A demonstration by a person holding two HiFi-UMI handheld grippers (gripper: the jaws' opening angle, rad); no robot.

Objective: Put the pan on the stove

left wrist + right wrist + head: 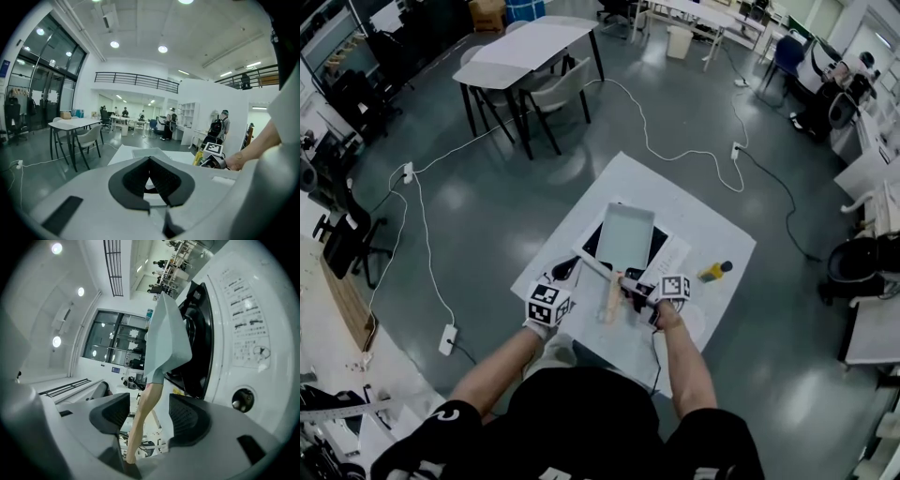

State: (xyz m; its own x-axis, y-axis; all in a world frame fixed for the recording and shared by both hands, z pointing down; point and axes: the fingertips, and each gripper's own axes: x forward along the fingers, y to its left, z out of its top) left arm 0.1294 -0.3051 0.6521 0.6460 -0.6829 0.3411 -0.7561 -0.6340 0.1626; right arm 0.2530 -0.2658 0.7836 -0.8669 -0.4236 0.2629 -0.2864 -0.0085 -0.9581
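Pan (624,234): rests on stove (594,244); likely stiff, light, slick-walled; best taken by wooden handle (140,423). Right gripper (149,411): spread around handle, not pinching. Left gripper (150,161): pressed together, empty.

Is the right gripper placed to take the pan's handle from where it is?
Probably yes: the wooden handle runs between the open jaws of the right gripper, neither jaw pressing on it, and nothing stands in the way.
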